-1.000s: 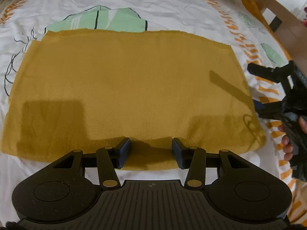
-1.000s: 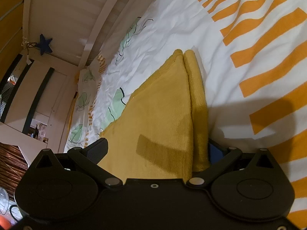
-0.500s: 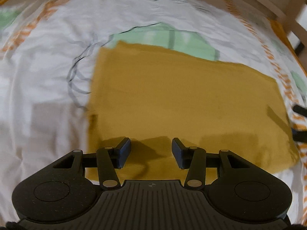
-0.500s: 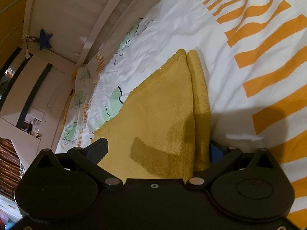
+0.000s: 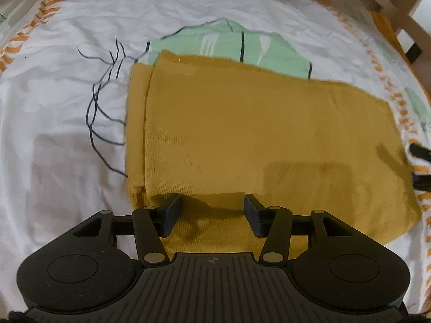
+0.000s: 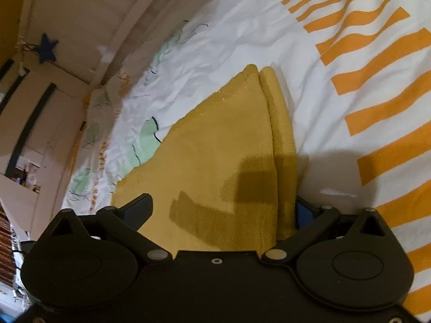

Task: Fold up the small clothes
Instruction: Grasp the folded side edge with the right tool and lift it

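A mustard-yellow knit garment (image 5: 256,134) lies folded flat on the bed, with a narrow under-layer showing along its left side. My left gripper (image 5: 212,210) hovers over the near edge by the garment's front left corner. Its jaws are opening, and only flat cloth lies below them, with nothing pinched. In the right wrist view the garment (image 6: 229,134) runs away from me, its doubled edge on the right. My right gripper (image 6: 222,207) stands wide open astride that end, one finger on top and the other beside the doubled edge. Its fingertips (image 5: 420,152) show at the garment's right end.
The bedsheet (image 5: 67,134) is white with green leaf prints and orange stripes (image 6: 377,86). A wooden bed frame (image 5: 404,8) rises at the far right. A white slatted rail and a blue star (image 6: 47,48) hang beyond the bed's far side.
My left gripper has slid left along the garment's near edge, from its middle to its left corner, and its jaws stand slightly wider. The right gripper has barely moved.
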